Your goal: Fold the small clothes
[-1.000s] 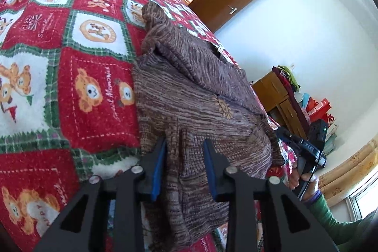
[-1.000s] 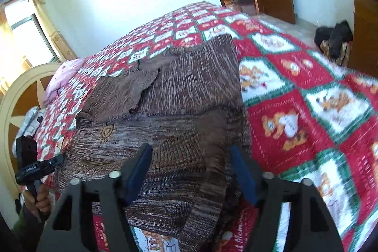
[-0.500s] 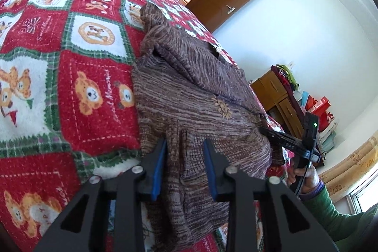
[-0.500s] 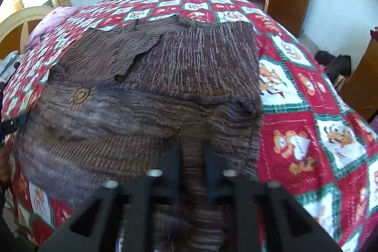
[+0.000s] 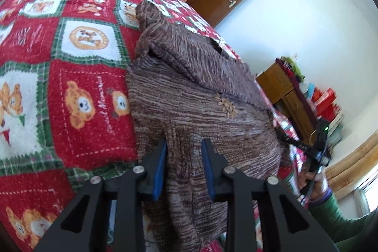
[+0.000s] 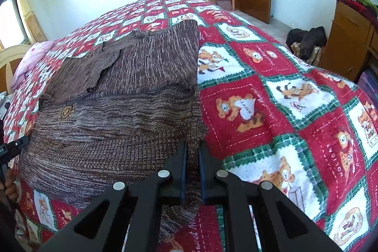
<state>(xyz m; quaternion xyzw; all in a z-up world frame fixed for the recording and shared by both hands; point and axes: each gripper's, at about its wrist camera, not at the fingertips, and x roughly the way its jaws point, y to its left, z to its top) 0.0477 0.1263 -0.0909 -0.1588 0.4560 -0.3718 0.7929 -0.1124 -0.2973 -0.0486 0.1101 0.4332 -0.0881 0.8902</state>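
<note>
Across the middle of both views lies the brown knit sweater (image 6: 122,115), spread on the red and green bear blanket (image 6: 271,110) covering the bed. At the bottom centre of the right wrist view, the right gripper (image 6: 193,152) has just closed and now pinches a thin fold of the sweater's lower right corner, jaws nearly together. The left gripper (image 5: 184,157), bottom centre of its own view, has a thick bunch of the hem between its blue pads, jaws narrow and apparently pressing on it. Whatever hangs below both grips is cut off by the frame edge and the black fingers. One sleeve is folded over the chest, hiding part of it. At far right of the left view the other tool and the hand (image 5: 314,181) holding it are blurred.
</note>
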